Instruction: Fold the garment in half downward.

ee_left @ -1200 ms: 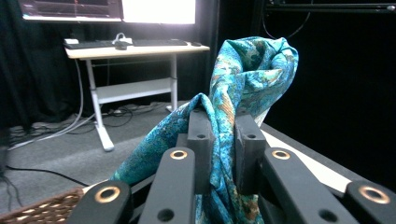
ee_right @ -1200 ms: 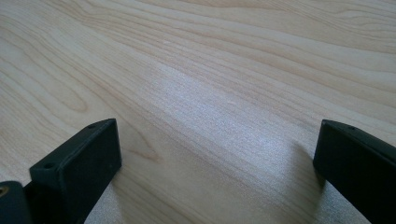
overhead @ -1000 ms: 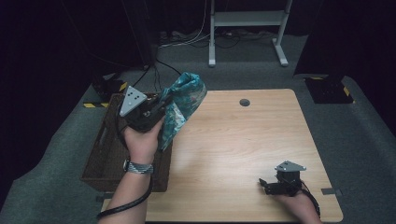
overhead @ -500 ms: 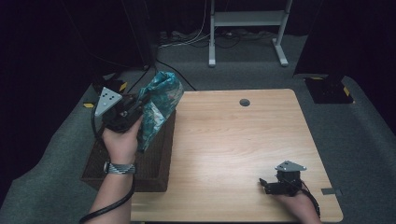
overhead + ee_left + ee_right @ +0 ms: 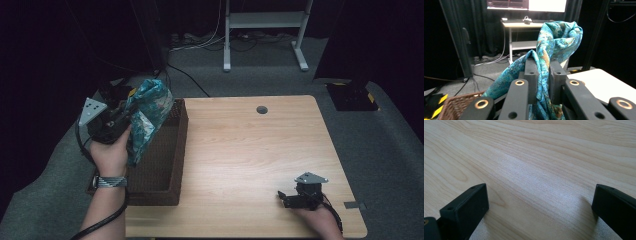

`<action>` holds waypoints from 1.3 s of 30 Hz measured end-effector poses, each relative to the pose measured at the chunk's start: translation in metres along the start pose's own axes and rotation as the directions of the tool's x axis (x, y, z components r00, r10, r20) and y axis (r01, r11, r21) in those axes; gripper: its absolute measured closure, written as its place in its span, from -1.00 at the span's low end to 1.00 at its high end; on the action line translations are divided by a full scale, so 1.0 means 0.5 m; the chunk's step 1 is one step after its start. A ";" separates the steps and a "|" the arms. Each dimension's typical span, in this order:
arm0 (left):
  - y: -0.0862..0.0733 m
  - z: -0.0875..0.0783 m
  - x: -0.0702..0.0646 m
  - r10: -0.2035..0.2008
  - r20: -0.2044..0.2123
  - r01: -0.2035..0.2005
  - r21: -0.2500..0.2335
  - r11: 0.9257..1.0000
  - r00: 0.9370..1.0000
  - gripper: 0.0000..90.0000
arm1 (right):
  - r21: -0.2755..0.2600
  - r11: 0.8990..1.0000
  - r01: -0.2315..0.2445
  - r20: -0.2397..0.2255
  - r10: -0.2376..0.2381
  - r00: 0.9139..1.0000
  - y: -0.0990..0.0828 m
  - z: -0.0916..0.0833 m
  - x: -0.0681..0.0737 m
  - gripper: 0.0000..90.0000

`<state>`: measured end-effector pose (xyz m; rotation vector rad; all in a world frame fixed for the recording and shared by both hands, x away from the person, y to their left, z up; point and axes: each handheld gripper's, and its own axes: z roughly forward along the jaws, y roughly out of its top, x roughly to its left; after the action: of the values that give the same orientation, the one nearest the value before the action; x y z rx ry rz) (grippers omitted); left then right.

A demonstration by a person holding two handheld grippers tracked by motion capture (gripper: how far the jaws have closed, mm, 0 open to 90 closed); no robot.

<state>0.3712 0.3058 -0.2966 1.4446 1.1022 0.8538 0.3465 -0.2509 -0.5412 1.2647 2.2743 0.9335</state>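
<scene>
Teal patterned cloth (image 5: 145, 117) is what I have in my left gripper (image 5: 120, 119), bunched into a long fold and pinched between the two jaws, which stand nearly together with only the fabric between them. In the left gripper view the cloth (image 5: 554, 50) comes up through the narrow gap between the jaws, rises past their tips in a twisted loop, and also spills down and out to the left side of the jaws. From the high view I read its long axis as running from the far end, where the bundle bulges above the gripper, back toward me, where a tail hangs down beside my left hand (image 5: 111, 152). The whole bundle is held up in the air over the far left corner of the wicker basket (image 5: 170, 165), which sits against the left edge of the table (image 5: 250, 150); I cannot tell whether the hanging tail touches the basket's rim. My right gripper (image 5: 283, 197) rests on the table near its near right corner, well apart from the cloth. In the right gripper view its jaws stand wide apart with bare wood (image 5: 536, 170) between them and nothing held.
</scene>
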 end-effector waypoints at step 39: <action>-0.084 -0.018 0.158 -0.041 -0.157 0.061 0.119 0.991 0.987 0.78 | -0.002 1.000 -0.028 0.029 0.028 0.999 -0.001 -0.001 0.001 -0.97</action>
<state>0.3801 0.3835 -0.3412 1.4637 1.3233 0.8856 0.3456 -0.2509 -0.5411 1.3047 2.2389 0.9204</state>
